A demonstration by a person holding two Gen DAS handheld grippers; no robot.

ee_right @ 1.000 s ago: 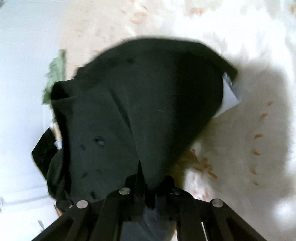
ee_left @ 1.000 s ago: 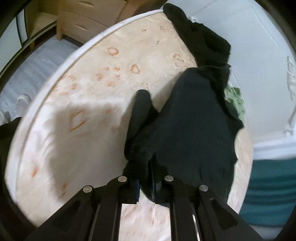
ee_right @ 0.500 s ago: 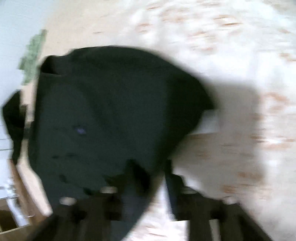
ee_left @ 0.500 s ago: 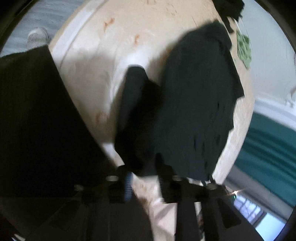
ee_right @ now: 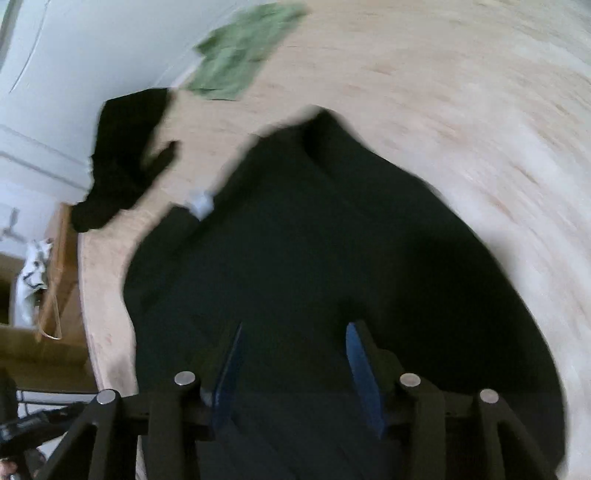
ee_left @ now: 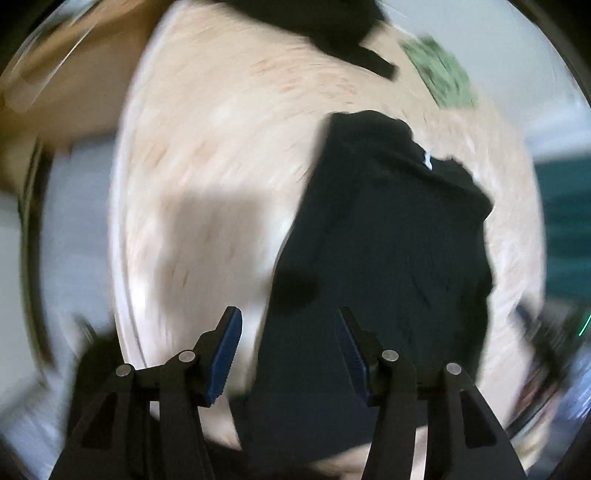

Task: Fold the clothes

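Observation:
A black garment (ee_left: 384,236) lies spread on the cream patterned bed (ee_left: 207,177), a small white label showing at its far edge. My left gripper (ee_left: 288,314) hangs open over the garment's near left edge, nothing between its blue pads. In the right wrist view the same black garment (ee_right: 325,251) fills the middle, and my right gripper (ee_right: 293,332) is open just above it, its fingers apart with only cloth beneath. Both views are blurred by motion.
A second black garment (ee_left: 332,26) and a green cloth (ee_left: 439,74) lie at the far end of the bed; the right wrist view shows the black garment (ee_right: 122,158) and green cloth (ee_right: 240,51) too. Wooden furniture (ee_right: 59,266) stands beside the bed. A teal surface (ee_left: 565,221) lies to the right.
Both grippers were shut on the black garment a second ago; both have opened and let it go. The garment now lies flatter on the bed, and both cameras have swung.

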